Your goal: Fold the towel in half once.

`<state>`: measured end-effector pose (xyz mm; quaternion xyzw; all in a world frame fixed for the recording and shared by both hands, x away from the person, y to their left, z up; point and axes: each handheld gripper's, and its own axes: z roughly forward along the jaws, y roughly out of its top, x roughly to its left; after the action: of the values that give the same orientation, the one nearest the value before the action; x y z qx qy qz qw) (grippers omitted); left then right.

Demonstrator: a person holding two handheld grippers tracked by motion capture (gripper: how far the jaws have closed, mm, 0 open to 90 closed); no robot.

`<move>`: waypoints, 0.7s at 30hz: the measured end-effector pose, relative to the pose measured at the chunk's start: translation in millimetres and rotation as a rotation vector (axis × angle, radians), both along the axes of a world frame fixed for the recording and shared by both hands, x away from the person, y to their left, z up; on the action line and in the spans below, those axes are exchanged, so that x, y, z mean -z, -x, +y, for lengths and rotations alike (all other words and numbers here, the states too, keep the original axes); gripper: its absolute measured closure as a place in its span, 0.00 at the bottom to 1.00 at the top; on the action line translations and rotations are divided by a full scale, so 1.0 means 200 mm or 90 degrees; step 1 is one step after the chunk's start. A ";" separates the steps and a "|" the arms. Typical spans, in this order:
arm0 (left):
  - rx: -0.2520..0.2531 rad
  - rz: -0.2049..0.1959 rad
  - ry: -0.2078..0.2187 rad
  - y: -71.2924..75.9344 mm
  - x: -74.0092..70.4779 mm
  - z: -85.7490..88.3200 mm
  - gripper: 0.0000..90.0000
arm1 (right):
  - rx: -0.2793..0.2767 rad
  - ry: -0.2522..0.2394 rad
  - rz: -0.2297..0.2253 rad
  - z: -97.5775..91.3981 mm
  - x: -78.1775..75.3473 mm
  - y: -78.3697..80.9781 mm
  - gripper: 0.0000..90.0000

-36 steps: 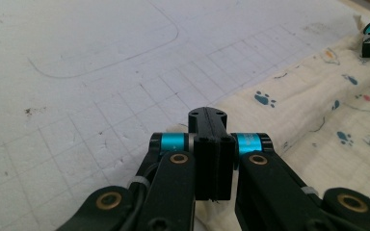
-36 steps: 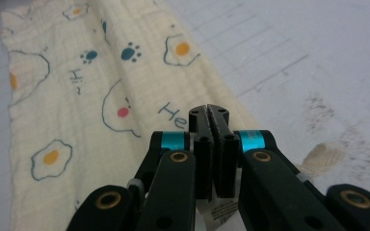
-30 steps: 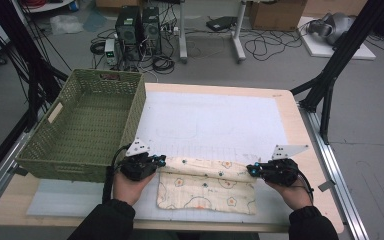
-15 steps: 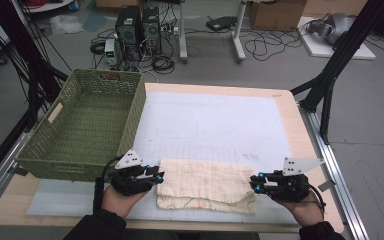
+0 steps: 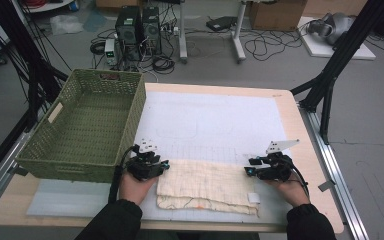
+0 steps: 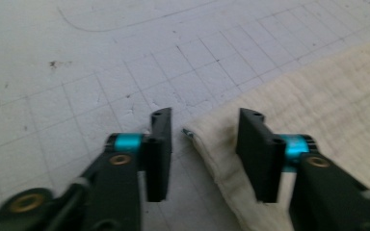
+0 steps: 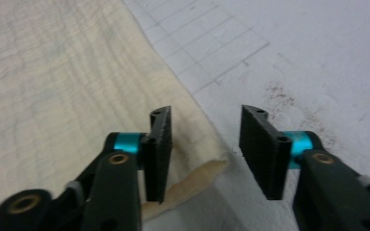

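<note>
A cream cloth (image 5: 205, 185) lies folded flat on the white mat near the table's front edge. My left gripper (image 5: 166, 165) sits at its far left corner, open. In the left gripper view that gripper (image 6: 204, 139) has the cloth (image 6: 327, 96) corner between its jaws, untouched; they have just been closing a little. My right gripper (image 5: 247, 167) rests at the far right corner. In the right gripper view it (image 7: 204, 139) is open over the cloth (image 7: 53, 86) edge, whose loose corner curls up between jaws that have just been opening.
A green woven basket (image 5: 35, 162) stands at the table's left, close beside my left hand. A white gridded mat (image 5: 210, 120) covers the table beyond the cloth. Black frame legs (image 5: 330, 95) rise past the right edge.
A second ago both grippers were shut at the cloth's far corners with its patterned face up. Now the plain cream face shows and both pairs of jaws stand apart, off the cloth.
</note>
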<state>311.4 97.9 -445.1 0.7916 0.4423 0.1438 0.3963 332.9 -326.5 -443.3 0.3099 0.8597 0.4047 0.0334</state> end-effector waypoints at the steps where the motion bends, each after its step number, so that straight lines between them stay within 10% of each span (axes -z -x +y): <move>1: 0.009 -0.002 0.002 0.00 0.00 0.00 0.86 | -0.016 0.000 0.008 0.01 0.01 0.00 0.79; 3: -0.001 -0.020 0.015 0.00 -0.01 -0.01 0.95 | -0.045 -0.008 0.016 0.02 0.01 -0.01 0.95; 15: -0.094 -0.069 0.061 -0.24 -0.11 -0.03 0.95 | 0.052 -0.010 -0.049 0.00 -0.17 -0.23 0.96; 21: -0.076 -0.066 0.029 -0.24 -0.11 -0.04 0.77 | 0.101 -0.024 -0.046 -0.03 -0.14 -0.24 0.69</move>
<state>359.0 90.8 -423.3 0.7463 0.4705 0.1981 0.4271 381.4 -332.7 -415.2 0.3630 0.8227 0.4280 0.0902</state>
